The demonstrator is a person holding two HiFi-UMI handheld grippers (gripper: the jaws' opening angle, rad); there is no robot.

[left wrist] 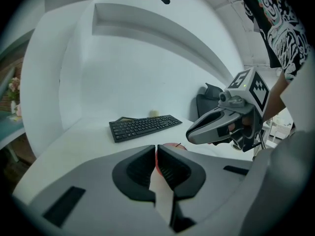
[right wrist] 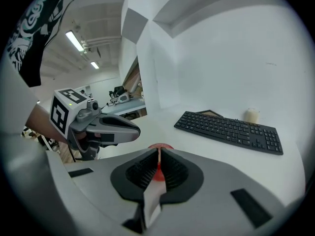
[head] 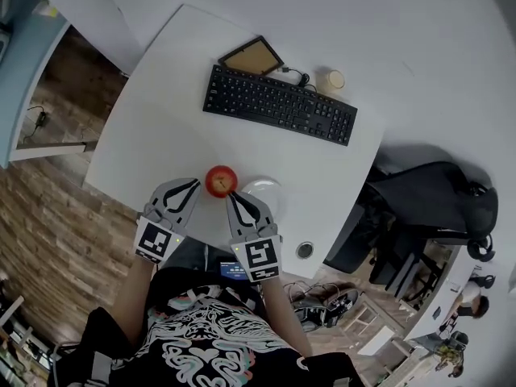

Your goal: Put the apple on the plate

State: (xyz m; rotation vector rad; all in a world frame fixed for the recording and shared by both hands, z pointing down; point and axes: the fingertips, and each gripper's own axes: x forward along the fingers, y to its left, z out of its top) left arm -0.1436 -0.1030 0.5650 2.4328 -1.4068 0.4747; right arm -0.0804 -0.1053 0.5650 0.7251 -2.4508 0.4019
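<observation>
Here, the apple (head: 221,181) sits on the white counter (head: 153,135), just beside the left edge of the white plate (head: 268,189) and not on it. The left hand-held gripper (head: 195,185) points at the apple from the lower left, its jaws drawn together with only a thin slit between them and nothing held. The right hand-held gripper (head: 231,196) comes in from below with its tip close to the apple's lower right side. Its jaws are likewise closed and empty, and the apple shows red beyond them. Farther back lie a black keyboard (head: 279,105), a brown board (head: 251,56) and a small pale cup (head: 331,80).
</observation>
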